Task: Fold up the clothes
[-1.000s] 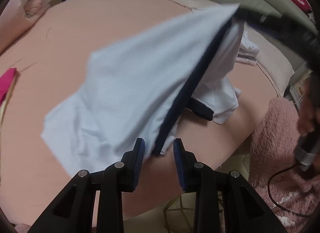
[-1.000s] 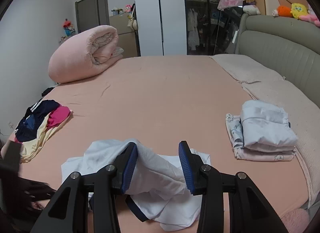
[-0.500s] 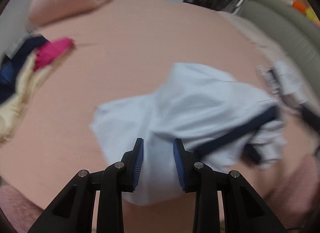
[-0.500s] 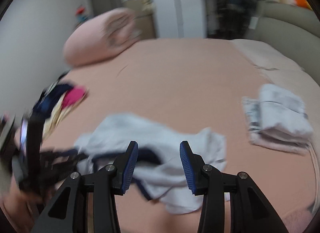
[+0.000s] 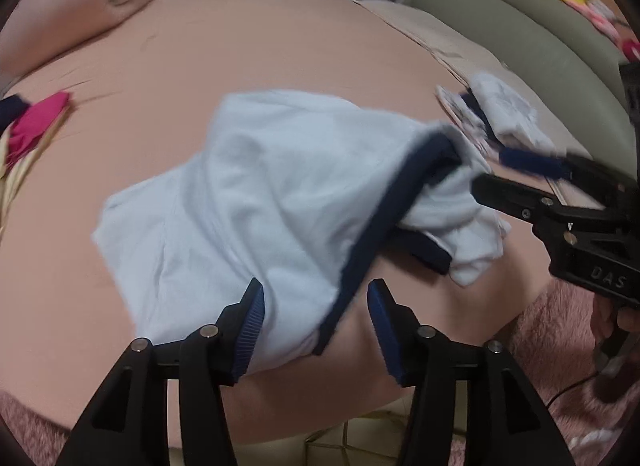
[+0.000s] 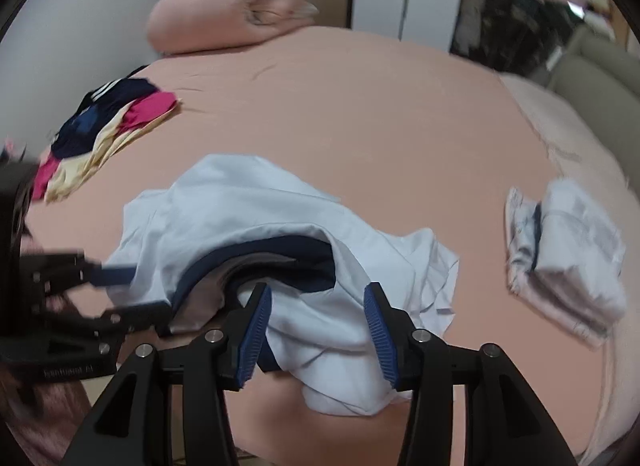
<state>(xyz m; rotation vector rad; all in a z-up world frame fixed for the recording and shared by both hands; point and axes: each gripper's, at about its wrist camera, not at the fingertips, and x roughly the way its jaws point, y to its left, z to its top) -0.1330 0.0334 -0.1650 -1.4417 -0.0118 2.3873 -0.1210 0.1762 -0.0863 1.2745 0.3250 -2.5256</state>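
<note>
The left gripper [image 5: 316, 316], black with blue ribbed pads, fills the bottom centre of the left wrist view. Its jaws are opening, and the near hem of a pale blue shirt with navy trim [image 5: 256, 201] lies between them; the left pad is just at the cloth, the right pad stands clear of it. The right gripper [image 6: 318, 318], of the same make, sits at the bottom centre of the right wrist view. Its jaws are also opening, with a crumpled fold of the shirt [image 6: 280, 234] between the pads and neither pad pressing on it.

The shirt lies rumpled on a salmon-pink bed sheet [image 6: 360, 113], in the lower middle of both frames, its navy collar band curling across the heap. In the left wrist view the right gripper [image 5: 486, 173] reaches in from the right edge, its tips at the shirt's right side, with a bit of the person's hand [image 5: 616, 322] below it. In the right wrist view the left gripper [image 6: 116, 290] enters from the left edge at the shirt's left side.

A folded stack of pale clothes [image 6: 568, 250] rests on the sheet at the right. A loose pile of navy, magenta and cream garments [image 6: 108, 133] lies at the upper left. A rolled pink quilt [image 6: 236, 1] sits at the top.
</note>
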